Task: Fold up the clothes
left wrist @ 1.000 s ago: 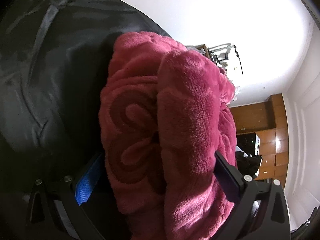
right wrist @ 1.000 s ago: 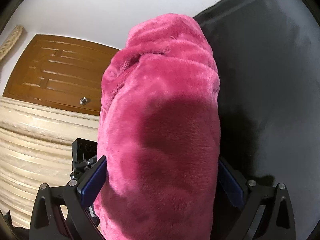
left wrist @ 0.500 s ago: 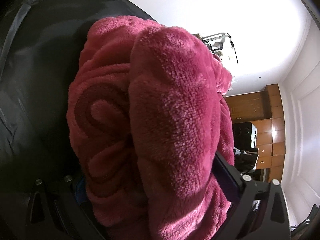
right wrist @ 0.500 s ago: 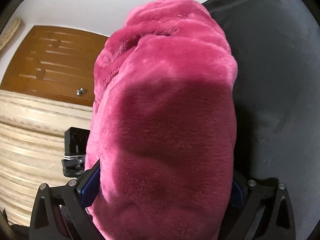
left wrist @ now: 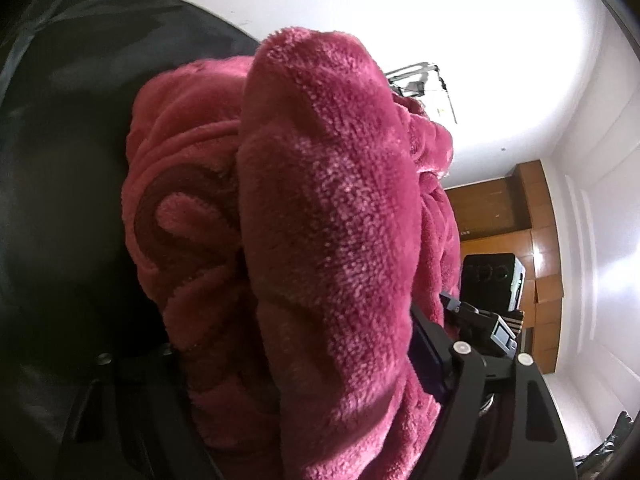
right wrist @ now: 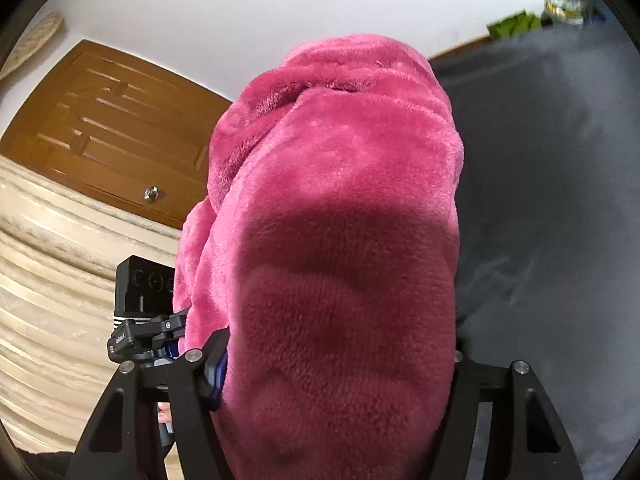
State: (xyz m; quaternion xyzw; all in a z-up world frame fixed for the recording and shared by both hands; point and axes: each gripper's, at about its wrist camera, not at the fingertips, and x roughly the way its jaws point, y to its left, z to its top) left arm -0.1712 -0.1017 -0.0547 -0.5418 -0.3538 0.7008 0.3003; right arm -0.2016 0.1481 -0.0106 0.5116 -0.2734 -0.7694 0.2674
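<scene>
Left gripper (left wrist: 296, 380) and right gripper (right wrist: 340, 364): jaws both clamped on thick pink fleece garment (left wrist: 320, 216), bunched over dark surface (right wrist: 540, 200). Advice: keep both grips level, edges aligned.

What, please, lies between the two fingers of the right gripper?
A thick bundle of pink fleece garment fills the whole gap of the right gripper, seen in the right wrist view.

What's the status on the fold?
Left gripper and right gripper both clamped on pink fleece garment. Bundle bunched, lifted over dark surface. No obstruction visible.
</scene>
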